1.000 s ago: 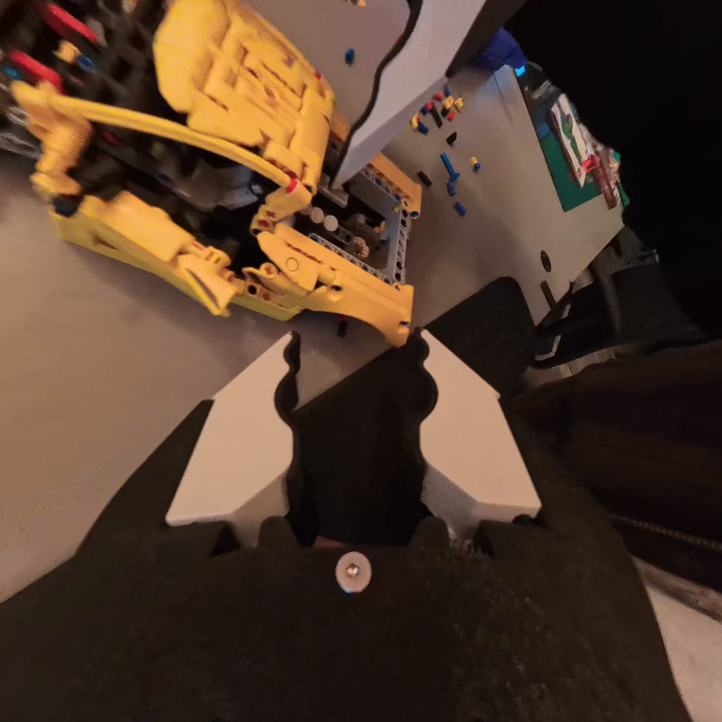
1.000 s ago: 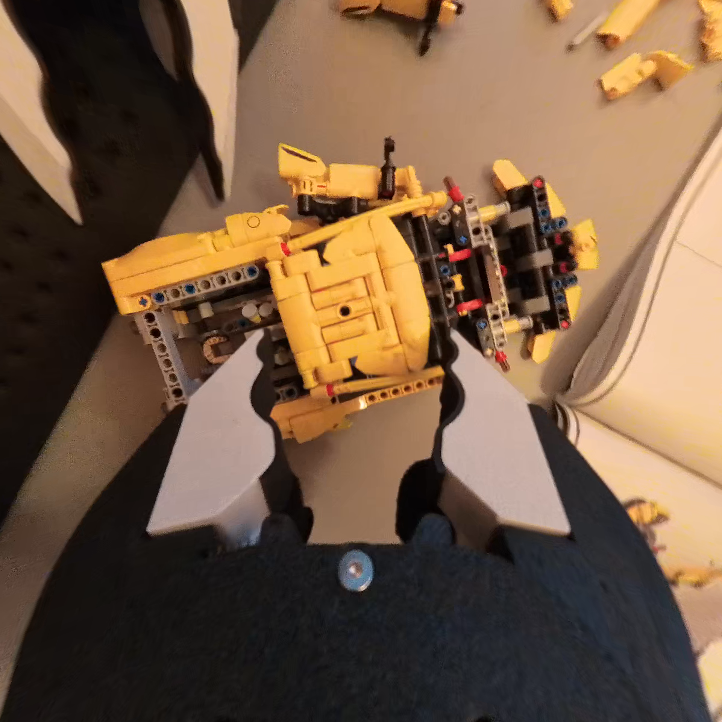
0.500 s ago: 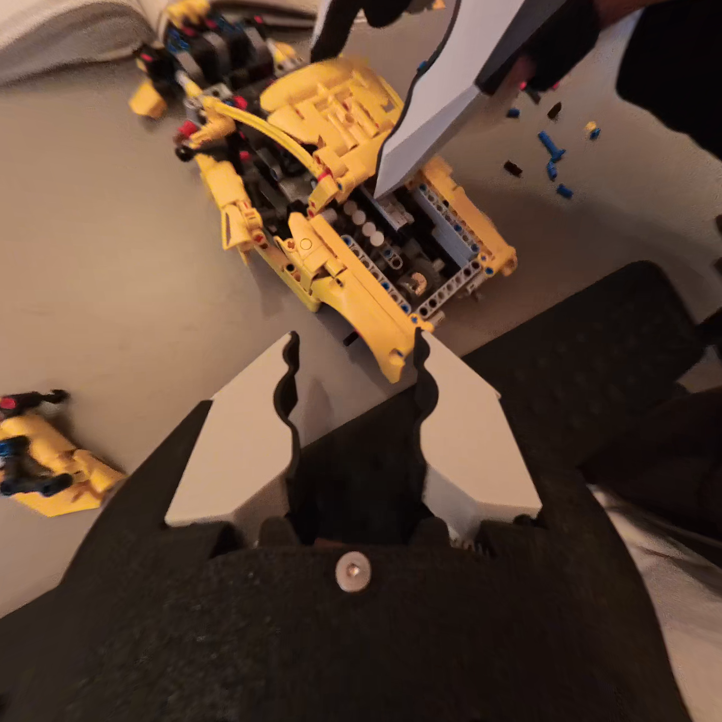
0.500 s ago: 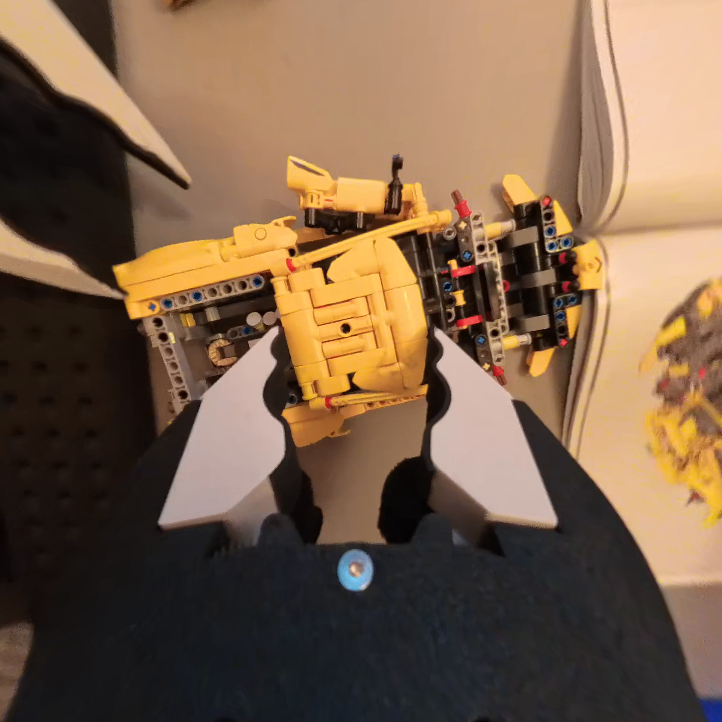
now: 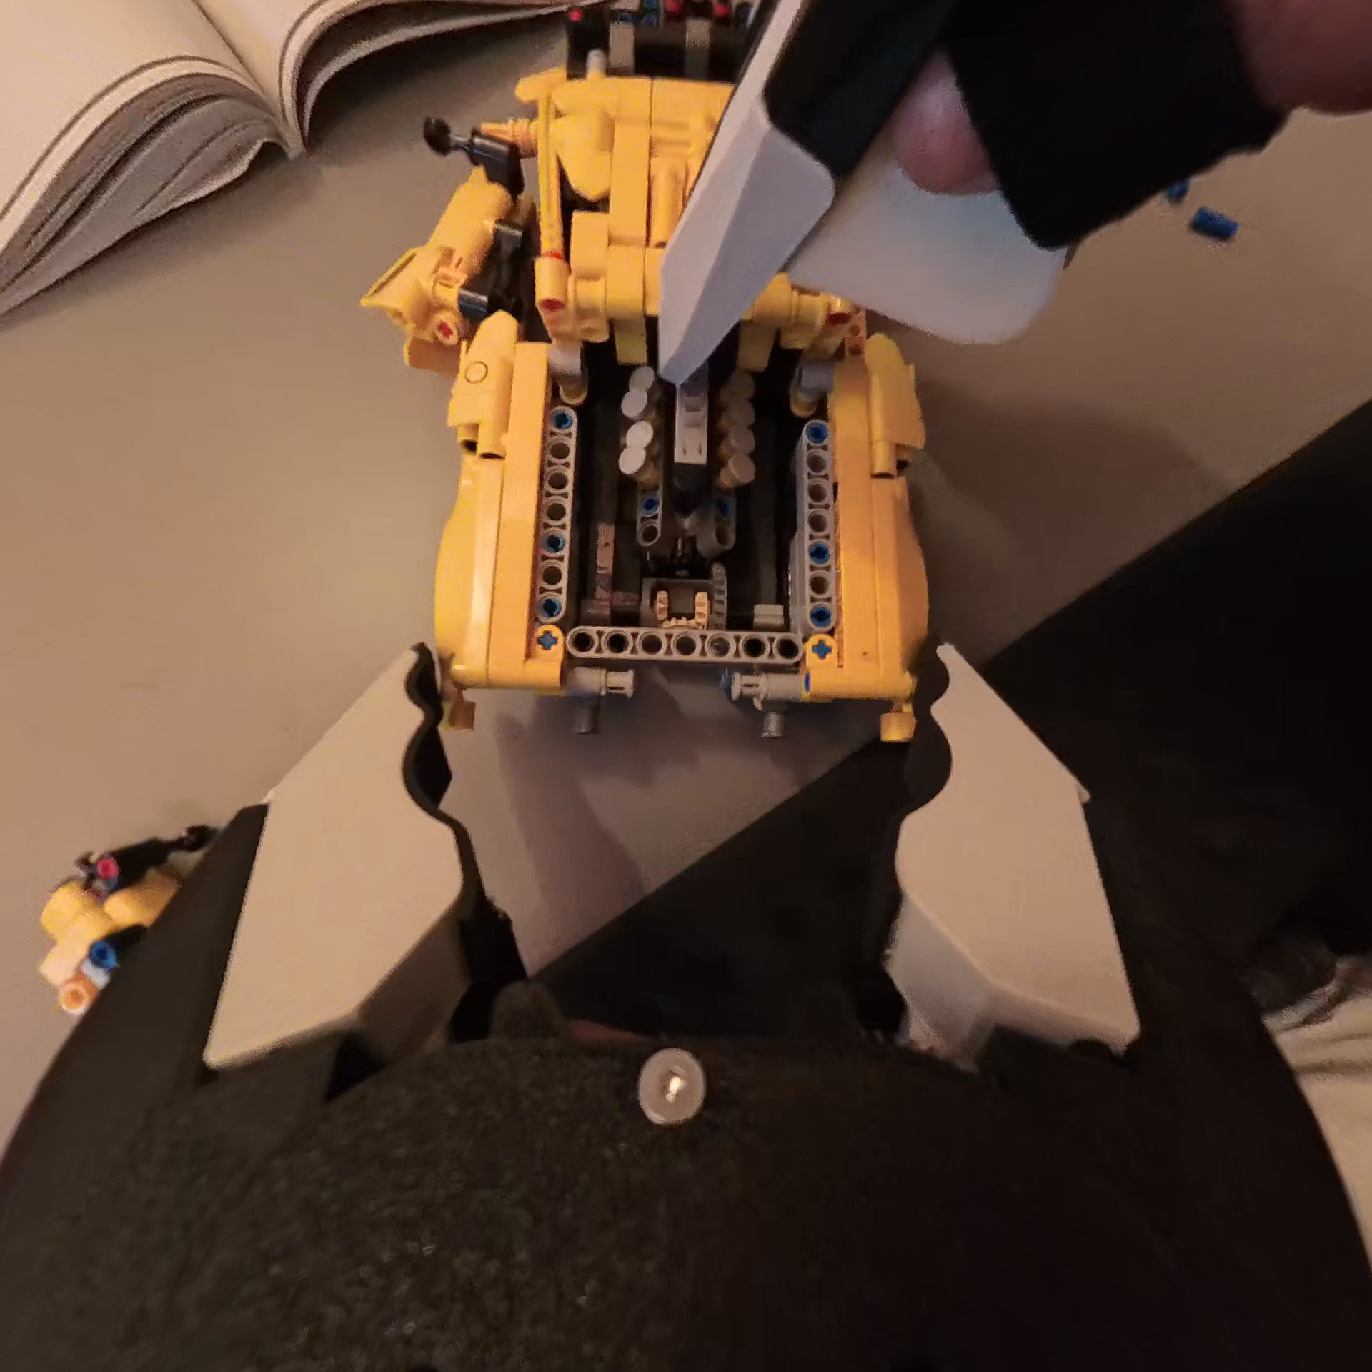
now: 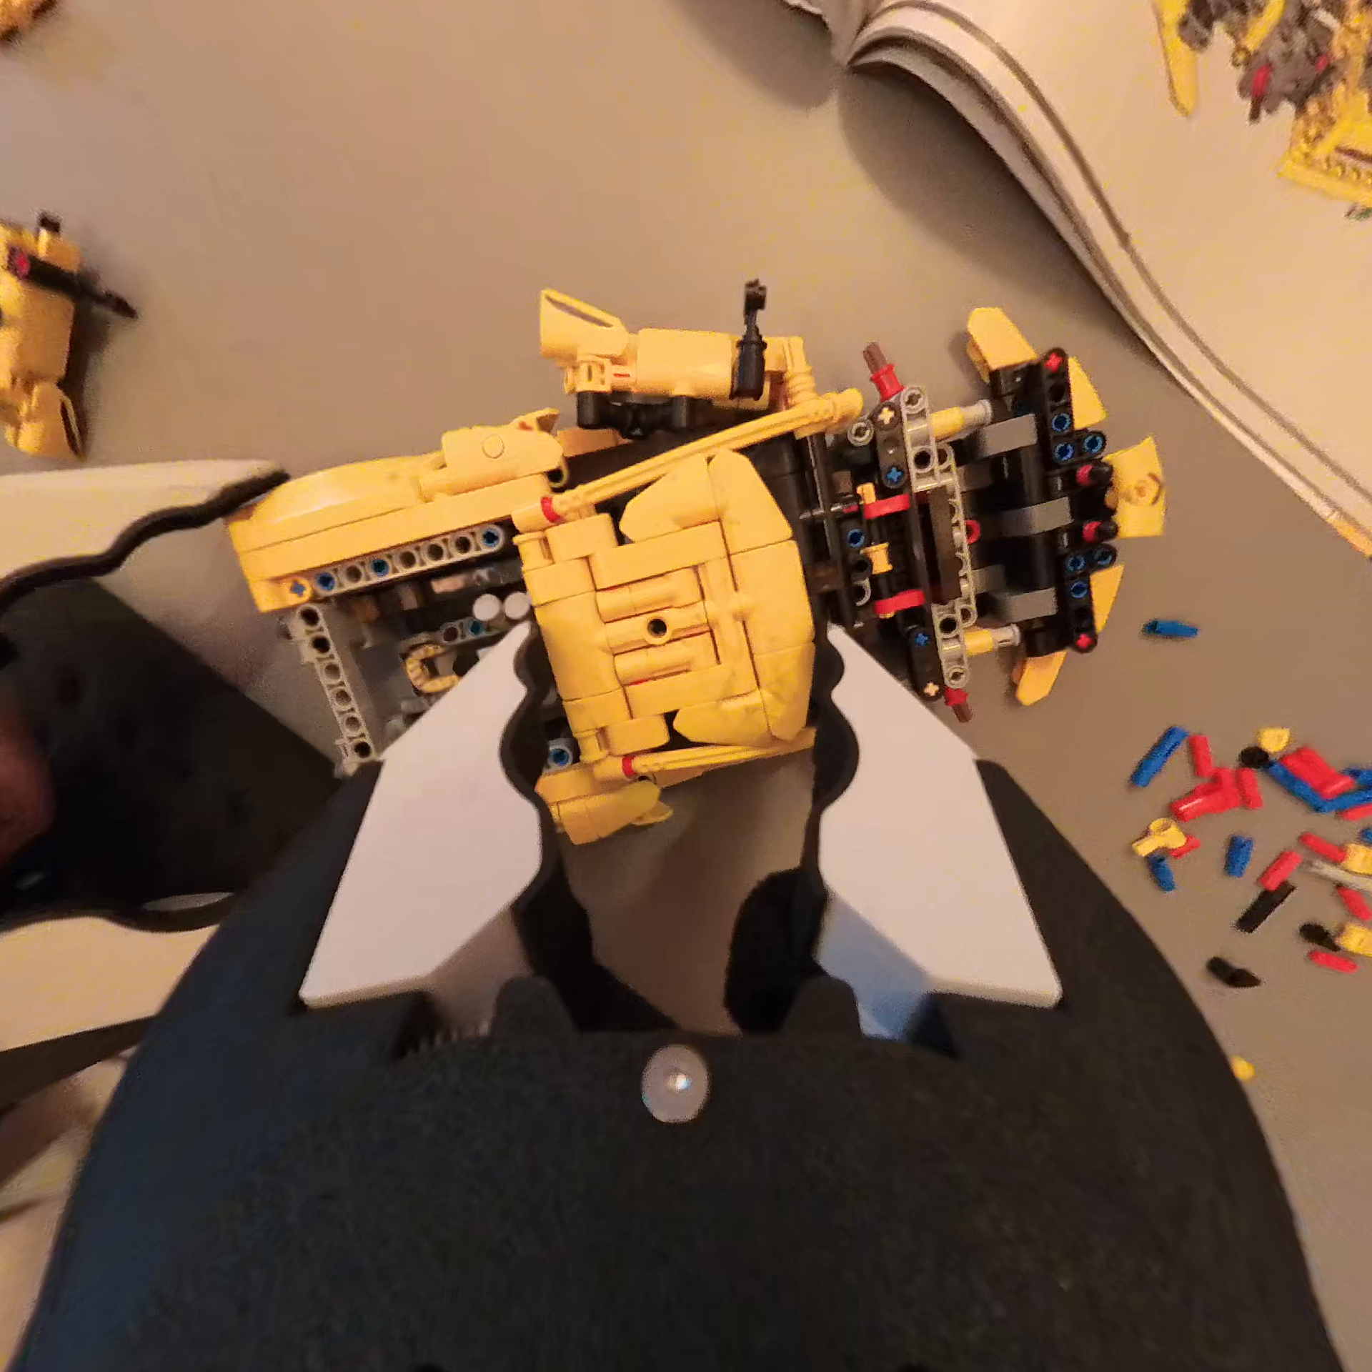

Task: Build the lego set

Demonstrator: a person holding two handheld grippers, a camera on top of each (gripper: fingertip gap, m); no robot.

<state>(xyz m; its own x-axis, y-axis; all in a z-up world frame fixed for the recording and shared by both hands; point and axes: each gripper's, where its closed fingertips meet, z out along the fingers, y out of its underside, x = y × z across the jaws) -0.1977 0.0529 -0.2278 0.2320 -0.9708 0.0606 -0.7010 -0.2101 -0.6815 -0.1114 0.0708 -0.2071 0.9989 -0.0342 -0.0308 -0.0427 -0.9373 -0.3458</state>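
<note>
the right tongs (image 6: 675, 661) are clamped on the yellow cab block (image 6: 675, 616) of the lego vehicle model (image 6: 668, 534), one white finger against each side of it, with the model lying on the grey table (image 6: 371, 185). the left tongs (image 5: 679, 675) are spread wide, their two tips just outside the rear corners of the model (image 5: 679, 482), near it but holding nothing; whether a tip touches the yellow side panel cannot be told. in the left wrist view the model's open rear bay faces the camera, framed by grey perforated beams, with pale round pins and a tan gear inside, and a finger of the right tongs (image 5: 731, 245) comes down onto it from the upper right. in the right wrist view the black and grey front frame of the model, studded with red and blue pins, points toward an open instruction booklet (image 6: 1188, 185) at the upper right. a scatter of loose pieces (image 6: 1262, 817), red, blue, black and yellow, lies on the table to the right of the model, well apart from it. a small yellow subassembly (image 6: 37, 341) sits at the left edge of that view, apart from the model. in the left wrist view the booklet (image 5: 134, 111) lies at the upper left, and another small yellow and black cluster (image 5: 104, 913) rests at the lower left beside the tongs' body.
</note>
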